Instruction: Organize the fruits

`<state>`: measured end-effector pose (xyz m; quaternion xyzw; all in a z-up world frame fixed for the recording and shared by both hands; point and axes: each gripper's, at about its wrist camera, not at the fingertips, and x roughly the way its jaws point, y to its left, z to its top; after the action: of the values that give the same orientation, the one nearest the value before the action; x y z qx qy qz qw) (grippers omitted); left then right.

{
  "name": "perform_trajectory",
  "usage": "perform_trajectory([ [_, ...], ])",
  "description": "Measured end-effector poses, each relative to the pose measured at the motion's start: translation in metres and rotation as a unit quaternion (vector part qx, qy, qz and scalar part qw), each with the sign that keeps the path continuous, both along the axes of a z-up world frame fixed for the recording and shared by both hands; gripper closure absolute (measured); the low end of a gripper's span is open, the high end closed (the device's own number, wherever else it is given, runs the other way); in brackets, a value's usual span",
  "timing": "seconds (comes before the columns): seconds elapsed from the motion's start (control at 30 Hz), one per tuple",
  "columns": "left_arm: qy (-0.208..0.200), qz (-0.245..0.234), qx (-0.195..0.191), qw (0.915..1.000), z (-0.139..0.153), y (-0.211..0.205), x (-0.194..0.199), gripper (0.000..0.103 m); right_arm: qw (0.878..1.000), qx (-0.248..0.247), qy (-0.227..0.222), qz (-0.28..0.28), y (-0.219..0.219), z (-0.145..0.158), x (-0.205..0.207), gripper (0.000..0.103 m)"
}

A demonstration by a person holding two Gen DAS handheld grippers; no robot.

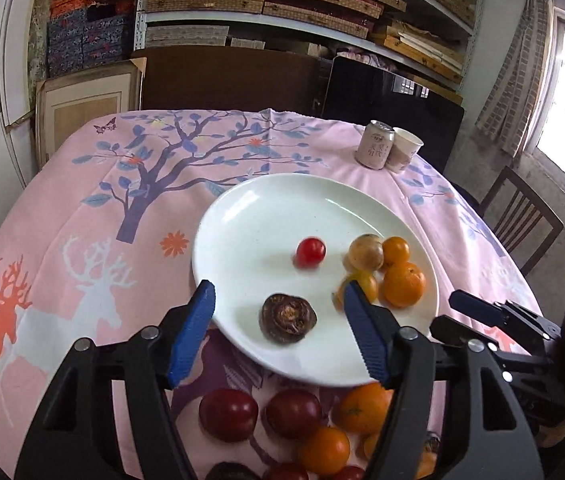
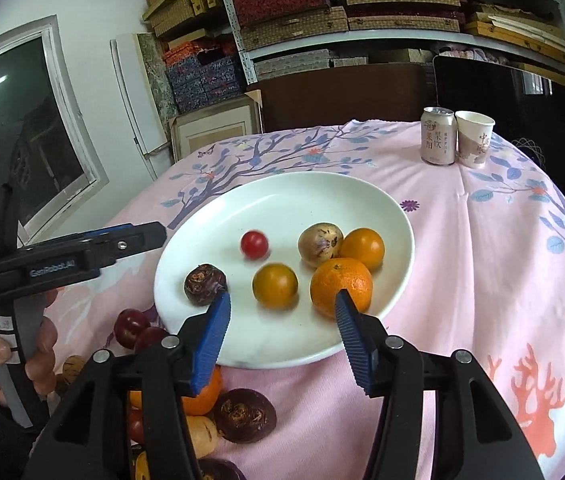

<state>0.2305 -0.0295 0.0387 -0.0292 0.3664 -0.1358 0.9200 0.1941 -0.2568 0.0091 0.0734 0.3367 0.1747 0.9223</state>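
A white plate (image 1: 242, 216) (image 2: 282, 200) on the pink tablecloth holds a red cherry tomato (image 1: 310, 252) (image 2: 254, 244), a dark brown water chestnut (image 1: 288, 318) (image 2: 204, 290), a tan speckled fruit (image 2: 320, 245), two small orange fruits (image 2: 275, 285) (image 2: 363, 248) and a mandarin (image 2: 340, 286). My left gripper (image 1: 278, 296) is open and empty over the plate's near rim, around the water chestnut. My right gripper (image 2: 282, 308) is open and empty over the near rim. Loose dark red, orange and brown fruits (image 1: 282, 420) (image 2: 238, 416) lie on the cloth below the plate.
A drink can (image 1: 374, 145) (image 2: 437, 136) and a paper cup (image 1: 404, 149) (image 2: 474, 138) stand at the table's far right. A dark chair back and shelves with boxes stand behind the table. A wooden chair (image 1: 522, 216) stands at the right.
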Motion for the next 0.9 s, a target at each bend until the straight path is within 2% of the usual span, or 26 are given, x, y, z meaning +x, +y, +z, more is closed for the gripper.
perform_trajectory([
  [0.1,-0.016,-0.017,0.02,0.9995,0.003,0.005,-0.043,0.026,1.0,0.007,0.006,0.002,-0.005,-0.005,-0.008,0.048],
  [0.27,-0.037,-0.024,0.074,0.9963,-0.007,0.025,-0.106,0.025,1.0,0.024,0.012,0.005,-0.013,-0.011,-0.029,0.045],
  [0.4,-0.022,-0.017,0.106,0.994,-0.023,0.049,-0.137,0.025,1.0,0.026,0.013,0.012,-0.014,-0.017,-0.05,0.042],
  [0.5,-0.001,-0.005,0.126,0.992,-0.04,0.066,-0.152,0.025,0.998,0.055,0.026,0.02,-0.023,-0.021,-0.058,0.039],
  [0.63,0.019,0.001,0.124,0.9921,-0.055,0.083,-0.157,0.025,0.996,0.07,0.05,0.015,-0.03,-0.028,-0.064,0.039],
  [0.73,0.034,-0.006,0.123,0.9919,-0.065,0.082,-0.154,0.034,0.997,0.061,0.043,0.02,-0.027,-0.027,-0.07,0.039],
  [0.83,0.021,-0.008,0.124,0.992,-0.065,0.077,-0.153,0.035,0.998,0.049,0.043,0.025,-0.022,-0.027,-0.073,0.039],
  [0.9,0.017,-0.008,0.113,0.9934,-0.063,0.078,-0.149,0.048,0.998,0.043,0.042,0.03,-0.02,-0.027,-0.077,0.039],
])
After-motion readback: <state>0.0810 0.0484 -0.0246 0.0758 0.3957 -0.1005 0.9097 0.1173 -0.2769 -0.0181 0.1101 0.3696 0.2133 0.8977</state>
